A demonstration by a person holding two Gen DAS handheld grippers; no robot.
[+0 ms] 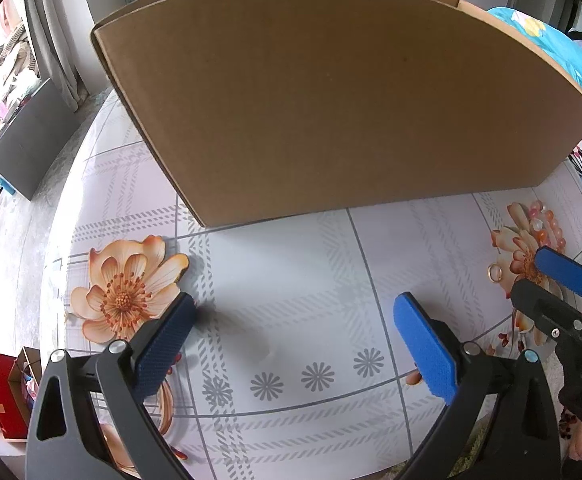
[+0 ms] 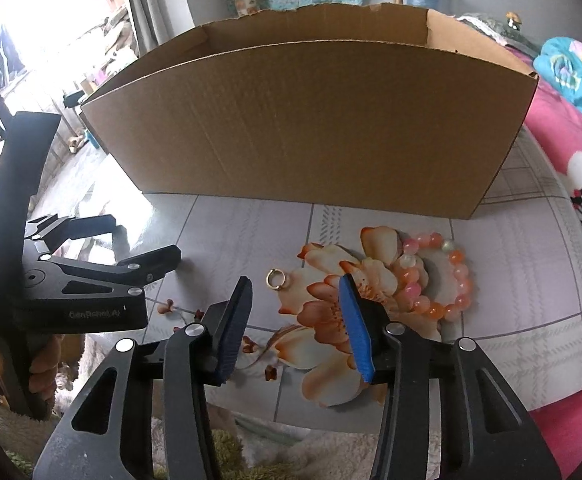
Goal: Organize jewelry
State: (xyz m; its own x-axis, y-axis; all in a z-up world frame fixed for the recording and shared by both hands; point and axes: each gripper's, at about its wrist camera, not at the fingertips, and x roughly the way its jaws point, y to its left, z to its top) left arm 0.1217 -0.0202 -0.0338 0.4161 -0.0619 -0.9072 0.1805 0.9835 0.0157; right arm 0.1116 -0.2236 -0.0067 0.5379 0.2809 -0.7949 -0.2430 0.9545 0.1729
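Right hand-held gripper (image 2: pixel 297 322), seen from its own wrist camera, hangs tilted down over the patterned surface (image 2: pixel 531 300) with its jaws parted and nothing between them; neither blue pad touches any jewelry. Gold ring (image 2: pixel 277 279) lies on the surface just beyond the fingertips, at about 11 o'clock from the gap. Beaded bracelet (image 2: pixel 439 276), in pink and orange beads, lies at about 2 o'clock, apart from the ring and beside a printed flower. Open cardboard box (image 2: pixel 303 128) stands behind both at 12 o'clock; its inside is not visible. Left hand-held gripper (image 1: pixel 293 334) hovers released over a bare part of the surface, well to the 9 o'clock side of the jewelry, holding nothing.

Step in hand, as judged: approach to a first pickup, most likely the ring, with both pieces still outside the box. Next move calls for a short advance toward 11 o'clock, fingertips lowered to straddle the thin flat band, then a careful close; a low ring may slip from the pads.
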